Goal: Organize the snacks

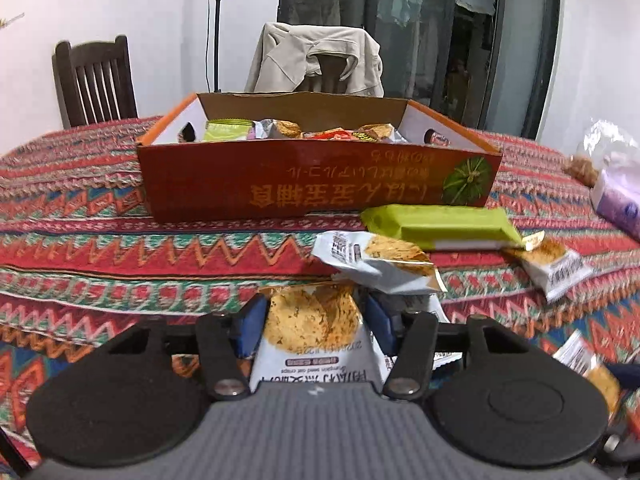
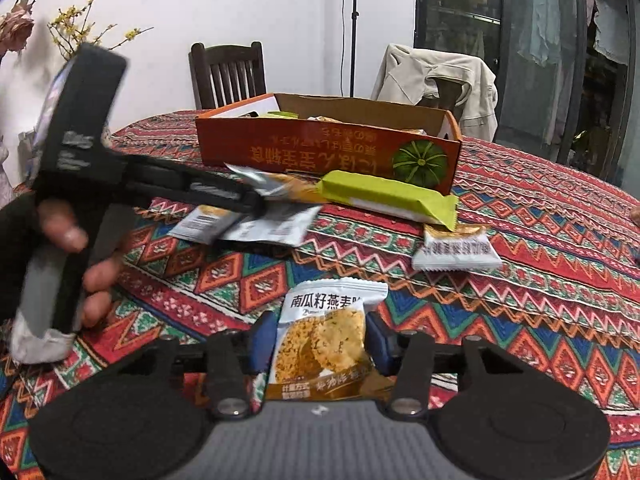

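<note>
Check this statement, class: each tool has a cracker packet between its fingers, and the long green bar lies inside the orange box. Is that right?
Not quite. The long green bar lies on the tablecloth in front of the orange box, not inside it, as the left wrist view shows. The rest stands.

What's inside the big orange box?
The orange box holds snack packets: a green one at the left, and silver and orange crisp packets beside it. Its front wall hides whatever lies lower down.

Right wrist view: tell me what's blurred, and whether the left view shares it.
Right wrist view: the left gripper and the hand holding it smear with motion; the box stays sharp. Left wrist view: mostly sharp, only the packet at the right edge is soft; both bow at the edges.
</note>
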Demonstrator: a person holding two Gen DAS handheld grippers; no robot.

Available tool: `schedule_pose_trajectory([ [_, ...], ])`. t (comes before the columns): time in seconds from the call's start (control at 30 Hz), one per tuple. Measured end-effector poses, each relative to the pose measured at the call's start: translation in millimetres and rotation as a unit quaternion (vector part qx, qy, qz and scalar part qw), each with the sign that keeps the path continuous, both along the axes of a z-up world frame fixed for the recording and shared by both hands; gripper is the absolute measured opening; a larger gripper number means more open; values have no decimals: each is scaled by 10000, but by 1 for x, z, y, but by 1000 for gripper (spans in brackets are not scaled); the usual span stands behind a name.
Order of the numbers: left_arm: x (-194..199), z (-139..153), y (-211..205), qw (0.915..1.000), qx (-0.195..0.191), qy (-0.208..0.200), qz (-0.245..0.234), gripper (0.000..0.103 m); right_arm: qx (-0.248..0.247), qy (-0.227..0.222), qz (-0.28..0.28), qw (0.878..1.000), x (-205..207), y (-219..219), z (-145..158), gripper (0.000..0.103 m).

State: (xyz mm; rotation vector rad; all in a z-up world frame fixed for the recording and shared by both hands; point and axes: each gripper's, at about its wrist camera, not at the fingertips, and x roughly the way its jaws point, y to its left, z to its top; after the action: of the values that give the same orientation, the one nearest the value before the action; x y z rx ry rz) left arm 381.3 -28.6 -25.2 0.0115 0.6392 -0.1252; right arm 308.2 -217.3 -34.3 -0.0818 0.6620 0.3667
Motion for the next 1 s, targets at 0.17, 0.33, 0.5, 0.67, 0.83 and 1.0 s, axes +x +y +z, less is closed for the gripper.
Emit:
schedule_pose_trajectory([
  [0.17,-9,0,15,9998,-99,48,181,61,2,-2,-63,10000,-3,-6,0,47],
  [0.33,-17,1,26,9995,-97,58,294,54,-1,-21,-73,10000,-6,-6,-1,47],
  [0.5,-23,1,23,9997,125,21,204,46,11,-37,-41,10000,-10,-6,0,42],
  [0.67,-35,9,21,9998,161,-86,117,41,58,-117,-58,9999,-17,-8,3,40],
  [0.83,-45,40,32,9986,-219,-489,8,41,243,-313,-66,9992,-17,-15,17,40],
  [1.0,-11,81,47,9944,-675,-769,-273,41,640,-655,193,9956,8,-19,52,40],
])
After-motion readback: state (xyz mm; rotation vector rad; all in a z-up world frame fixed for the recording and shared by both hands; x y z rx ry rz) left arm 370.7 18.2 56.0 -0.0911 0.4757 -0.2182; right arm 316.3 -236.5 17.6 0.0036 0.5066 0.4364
